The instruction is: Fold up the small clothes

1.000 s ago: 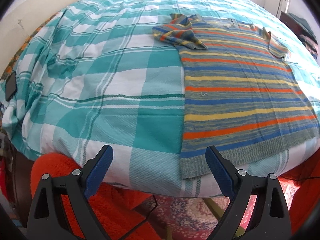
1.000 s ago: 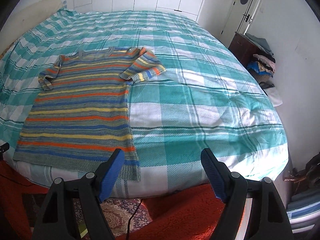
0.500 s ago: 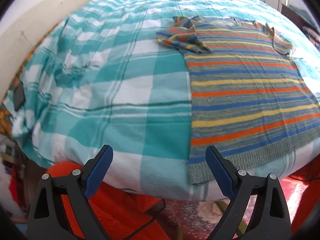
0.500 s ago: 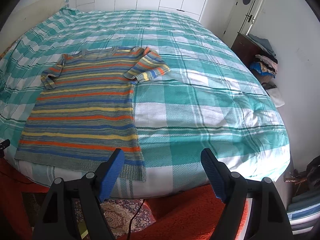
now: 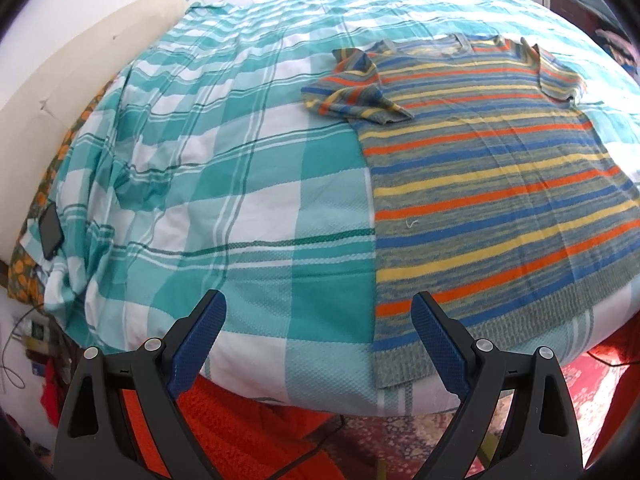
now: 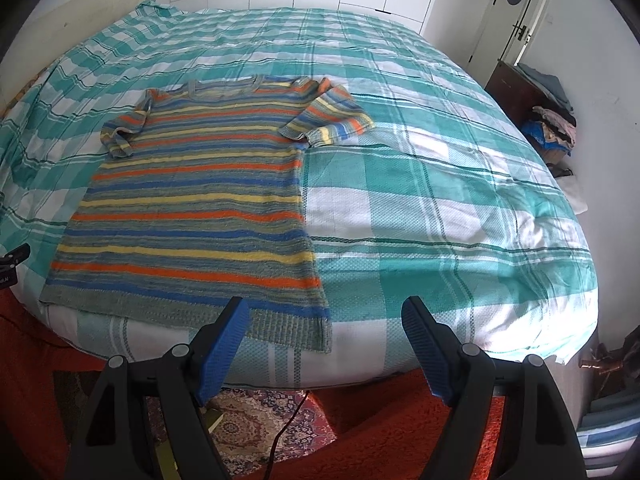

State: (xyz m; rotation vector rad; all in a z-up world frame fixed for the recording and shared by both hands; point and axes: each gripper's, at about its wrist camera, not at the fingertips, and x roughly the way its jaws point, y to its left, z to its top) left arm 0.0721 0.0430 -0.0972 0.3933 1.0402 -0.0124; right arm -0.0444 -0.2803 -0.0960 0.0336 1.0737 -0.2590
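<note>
A short-sleeved knit sweater with orange, yellow and blue stripes lies flat on the bed, hem toward me, both sleeves folded in a little. My left gripper hovers open over the bed's near edge, its right finger above the hem's left corner. My right gripper is open too, straddling the hem's right corner. Neither holds anything.
The bed wears a teal and white checked cover. A dark phone lies at its left side. Red rug and a patterned carpet lie below the near edge. A dresser with piled clothes stands at the right wall.
Both views have shifted: the left gripper has drifted and rolled so the sweater sits lower right, and the right gripper has sunk toward the hem. Both jaws stay wide.
</note>
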